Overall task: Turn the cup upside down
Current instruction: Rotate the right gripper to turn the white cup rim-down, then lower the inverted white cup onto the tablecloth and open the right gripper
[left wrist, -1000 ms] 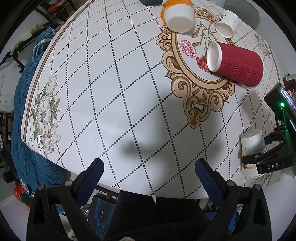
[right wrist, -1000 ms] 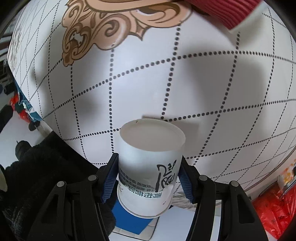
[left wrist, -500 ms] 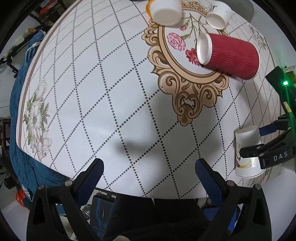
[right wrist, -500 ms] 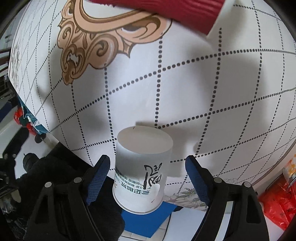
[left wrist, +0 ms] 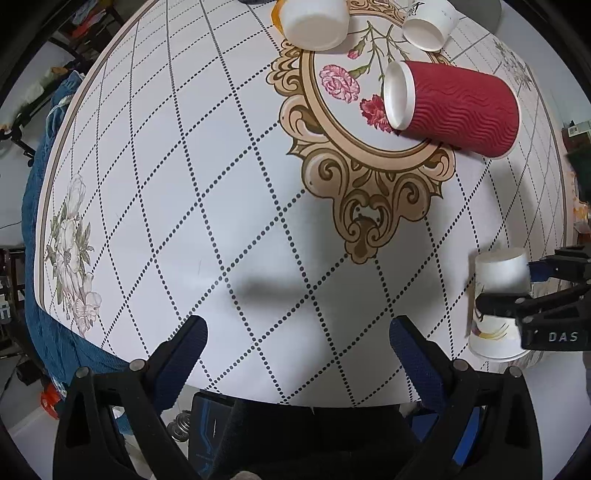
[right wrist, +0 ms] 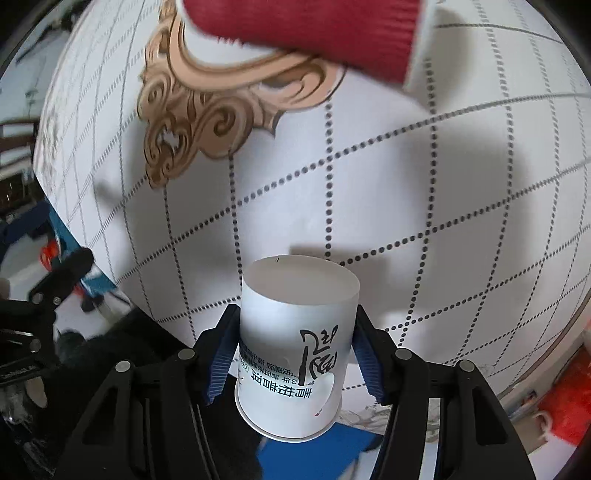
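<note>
A white paper cup (right wrist: 295,343) with black printed characters stands upside down on the table near its front right edge, base up. My right gripper (right wrist: 295,350) has its blue pads against both sides of the cup. The cup also shows in the left wrist view (left wrist: 496,302), with the right gripper (left wrist: 532,288) around it. My left gripper (left wrist: 295,350) is open and empty, over the table's front edge.
A red ribbed cup (left wrist: 454,107) lies on its side on the ornate medallion; it also shows in the right wrist view (right wrist: 310,33). Two more white cups (left wrist: 314,18) (left wrist: 428,22) sit at the back. The patterned tablecloth (left wrist: 184,184) covers the table.
The right gripper was shut on the cup, opened wide half a second ago, and now has its pads against the cup again. The left gripper stays open and has shifted slightly.
</note>
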A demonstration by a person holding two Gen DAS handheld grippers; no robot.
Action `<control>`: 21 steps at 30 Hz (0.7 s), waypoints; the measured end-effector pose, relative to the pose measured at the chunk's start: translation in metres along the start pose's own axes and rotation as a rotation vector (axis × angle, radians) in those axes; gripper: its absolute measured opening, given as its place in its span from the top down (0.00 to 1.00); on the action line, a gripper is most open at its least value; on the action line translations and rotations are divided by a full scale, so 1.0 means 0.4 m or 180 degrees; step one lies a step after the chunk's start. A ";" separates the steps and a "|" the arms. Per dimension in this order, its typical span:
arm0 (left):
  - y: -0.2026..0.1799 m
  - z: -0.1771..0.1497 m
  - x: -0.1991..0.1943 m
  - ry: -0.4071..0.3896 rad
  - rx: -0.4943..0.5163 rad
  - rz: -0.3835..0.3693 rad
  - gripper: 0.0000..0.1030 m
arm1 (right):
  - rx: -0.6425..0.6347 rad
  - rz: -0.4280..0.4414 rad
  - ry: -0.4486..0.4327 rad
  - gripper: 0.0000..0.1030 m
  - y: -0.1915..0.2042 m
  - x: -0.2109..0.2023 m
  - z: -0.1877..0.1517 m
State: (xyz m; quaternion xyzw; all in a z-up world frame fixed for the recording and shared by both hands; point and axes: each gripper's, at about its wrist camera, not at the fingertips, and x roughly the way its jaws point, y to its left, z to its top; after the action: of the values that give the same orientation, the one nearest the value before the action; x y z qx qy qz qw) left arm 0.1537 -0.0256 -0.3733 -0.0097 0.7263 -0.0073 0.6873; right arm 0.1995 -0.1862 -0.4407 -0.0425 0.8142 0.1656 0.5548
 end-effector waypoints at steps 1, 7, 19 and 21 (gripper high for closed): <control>0.004 0.006 -0.002 0.0000 -0.0001 0.0002 0.02 | 0.0024 -0.0009 -0.0102 0.41 -0.018 -0.022 -0.010; 0.010 0.021 -0.001 0.0005 -0.0032 0.0011 0.02 | 0.0228 -0.0024 -0.1054 0.41 -0.053 -0.129 -0.143; -0.017 0.032 0.027 0.0062 0.0017 0.0078 0.02 | 0.0343 -0.0593 -0.2525 0.41 0.016 -0.233 -0.243; -0.024 0.026 0.029 0.0067 0.0036 0.0091 0.02 | 0.0328 -0.0602 -0.2543 0.41 0.016 -0.216 -0.259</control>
State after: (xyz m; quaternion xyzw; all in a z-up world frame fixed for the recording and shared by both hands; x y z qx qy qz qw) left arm 0.1635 -0.0354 -0.3854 0.0046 0.7335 -0.0017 0.6796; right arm 0.1386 -0.2228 -0.3259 -0.0217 0.5345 0.0764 0.8414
